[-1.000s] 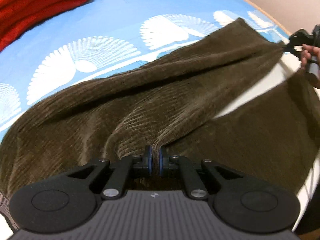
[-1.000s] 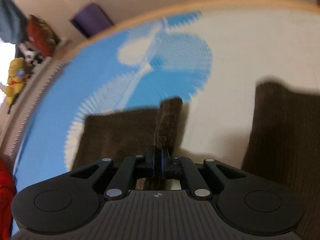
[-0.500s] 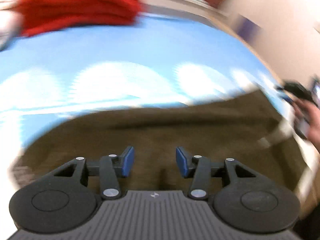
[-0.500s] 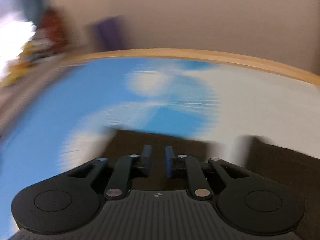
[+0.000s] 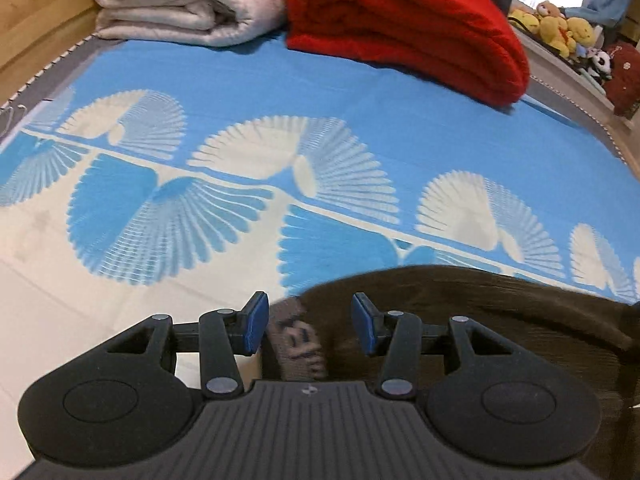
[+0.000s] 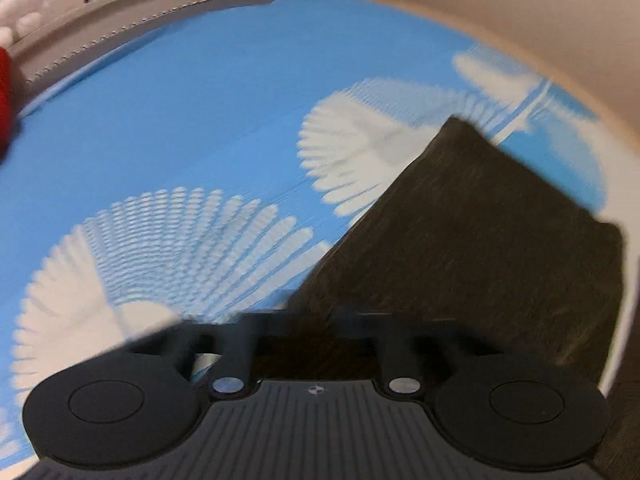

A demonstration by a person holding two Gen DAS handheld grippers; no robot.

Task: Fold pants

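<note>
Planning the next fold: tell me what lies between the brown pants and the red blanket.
Left wrist view: only bare blue-and-white patterned sheet lies between pants and red blanket.

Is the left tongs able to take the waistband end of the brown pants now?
Probably yes. The left tongs are open, the pants waistband lies right between the fingers, and nothing covers it.
</note>
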